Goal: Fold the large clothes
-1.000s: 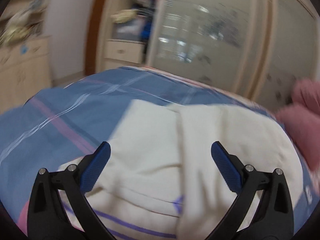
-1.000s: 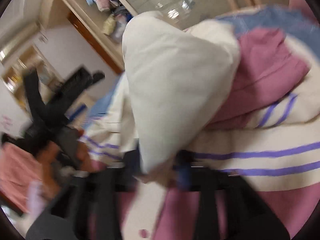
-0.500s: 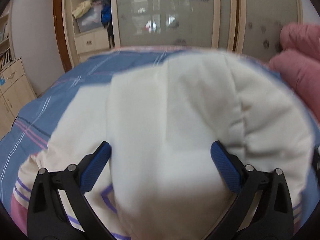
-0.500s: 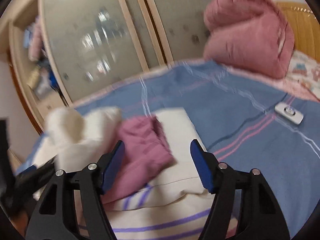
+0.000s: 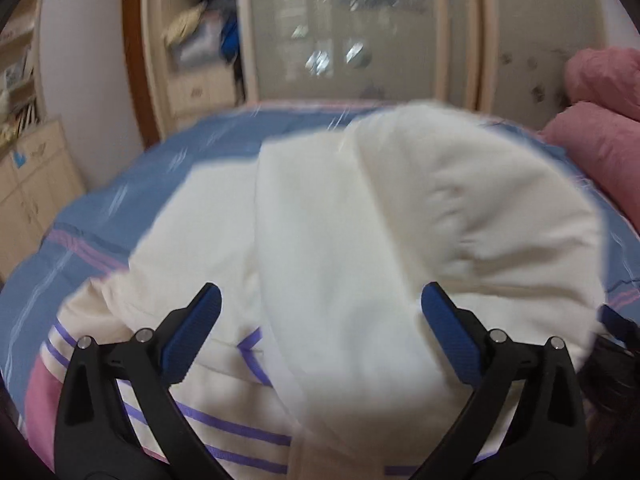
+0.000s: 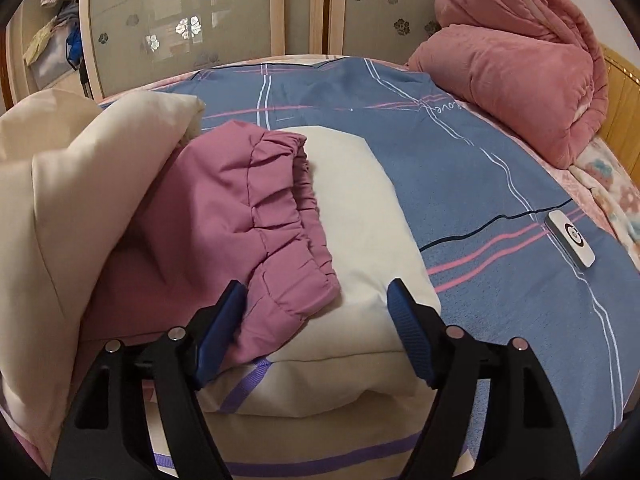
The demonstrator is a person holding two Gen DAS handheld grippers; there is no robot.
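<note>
right gripper (image 6: 316,316) is spread, holding nothing; the mauve sleeve cuff (image 6: 288,232) lies just ahead at 11 o'clock, running 1-to-7. left gripper (image 5: 320,320) is spread too, over the cream jacket (image 5: 360,220).

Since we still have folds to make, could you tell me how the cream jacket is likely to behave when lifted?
The cream jacket would probably flop and drape, since it bunches in soft folds. It looks padded, so likely bulky yet fairly light. The pink cuff lying loosely on top may slide off.
</note>
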